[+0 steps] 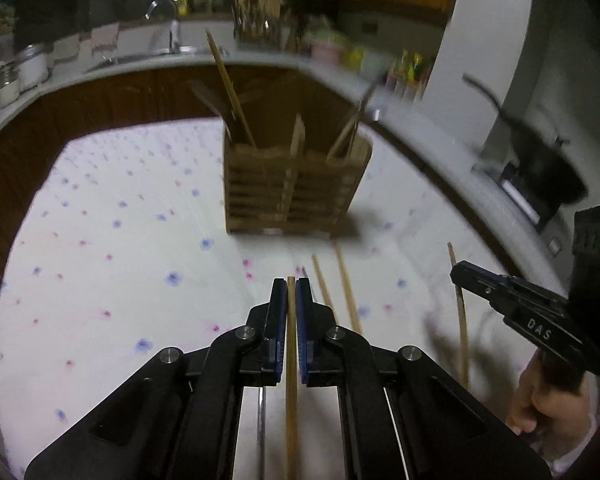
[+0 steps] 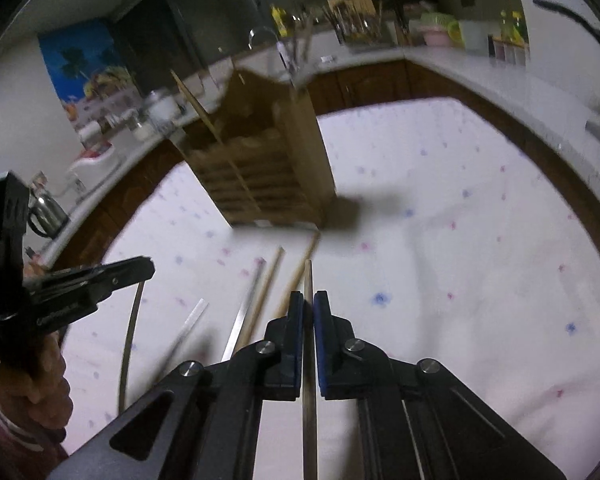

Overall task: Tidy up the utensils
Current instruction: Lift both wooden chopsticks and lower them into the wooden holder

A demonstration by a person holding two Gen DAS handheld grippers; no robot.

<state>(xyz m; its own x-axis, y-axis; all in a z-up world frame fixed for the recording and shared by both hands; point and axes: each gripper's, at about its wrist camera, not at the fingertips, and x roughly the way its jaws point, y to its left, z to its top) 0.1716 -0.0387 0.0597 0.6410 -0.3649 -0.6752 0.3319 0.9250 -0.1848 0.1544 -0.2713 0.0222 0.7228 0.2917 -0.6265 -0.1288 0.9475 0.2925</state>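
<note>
The left tool (image 1: 291, 286) is closing its two blue-padded jaws tightly on a thin pale wooden chopstick (image 1: 291, 360), which is running straight back between the jaws, with only a short tip showing in front. The right tool (image 2: 308, 300) is clamping in the same way on a slim grey metal chopstick (image 2: 309, 360), and its point is sticking out a little past the pads. In both views the stick is held near its far end, so most of the length is hanging behind the tool.

On the white cloth with small blue and pink flowers (image 1: 112, 240) that is covering the counter, two more wooden chopsticks (image 1: 342, 296) are lying just beside the left tool, and in the right view flat metal pieces (image 2: 242, 320) are lying near them. Further away, the slatted wooden utensil holder with two compartments (image 1: 292, 188) is standing upright, and it is already carrying some sticks and spoons.

I judge that both sticks are light and stiff. The wooden one is giving some friction, but the metal one is probably smooth and can slip or turn in the pads. Holding nearer the middle would be keeping it steadier while lowering it into a compartment.
</note>
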